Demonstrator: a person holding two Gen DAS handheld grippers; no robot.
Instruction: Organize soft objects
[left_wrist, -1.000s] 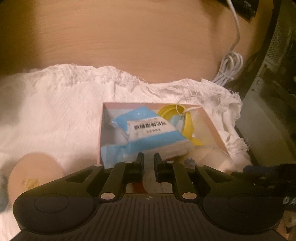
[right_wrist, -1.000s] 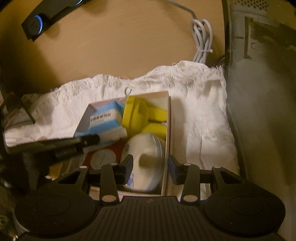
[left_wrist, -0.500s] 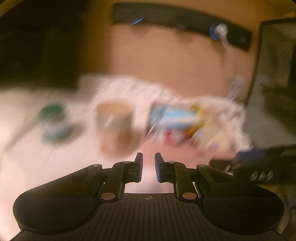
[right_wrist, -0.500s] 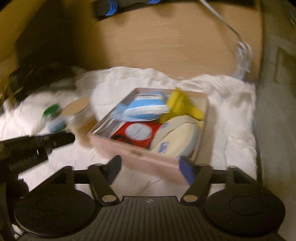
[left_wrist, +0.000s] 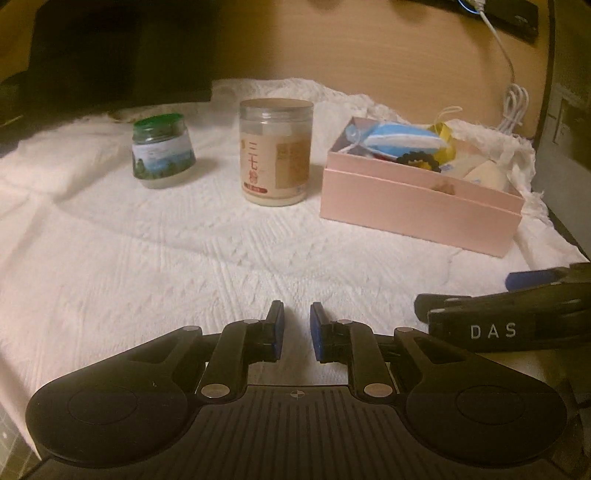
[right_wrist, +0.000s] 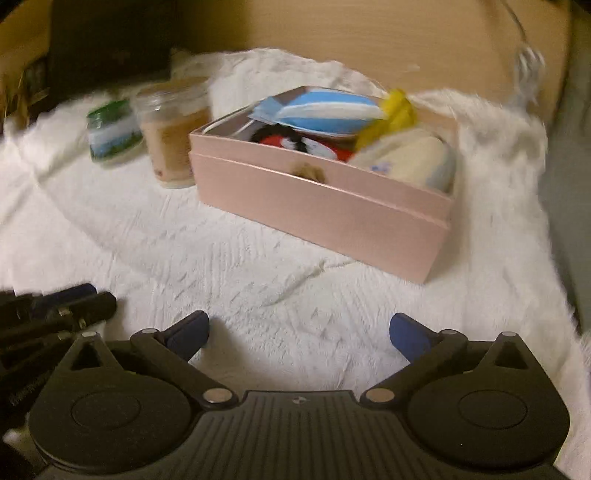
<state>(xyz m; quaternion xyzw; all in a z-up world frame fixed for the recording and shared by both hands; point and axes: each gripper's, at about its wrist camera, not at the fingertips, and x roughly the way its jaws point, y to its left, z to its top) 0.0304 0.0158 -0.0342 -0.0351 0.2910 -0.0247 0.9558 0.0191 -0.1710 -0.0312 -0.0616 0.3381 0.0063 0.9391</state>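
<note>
Presently the soft items sit inside a pink box (left_wrist: 417, 203) that rests on a white cloth (left_wrist: 184, 266) toward the right side of the work area. A blue and white packet (left_wrist: 399, 138) lies across the top of the box, with a yellow item (right_wrist: 393, 110) beside it at the far corner and a cream-coloured round pouch (right_wrist: 406, 157) at the right end. Something red and black lies beneath the packet; what it is cannot be told. Left of the box, close by, stands a clear tub (left_wrist: 275, 151) with a tan label, and further left a green-lidded jar (left_wrist: 162, 151). The left gripper (left_wrist: 296, 330) hovers over bare cloth, its jaws narrowly apart and opening, nothing between them. The right gripper (right_wrist: 299, 332) is opening to full spread, likewise empty, facing the box.
</note>
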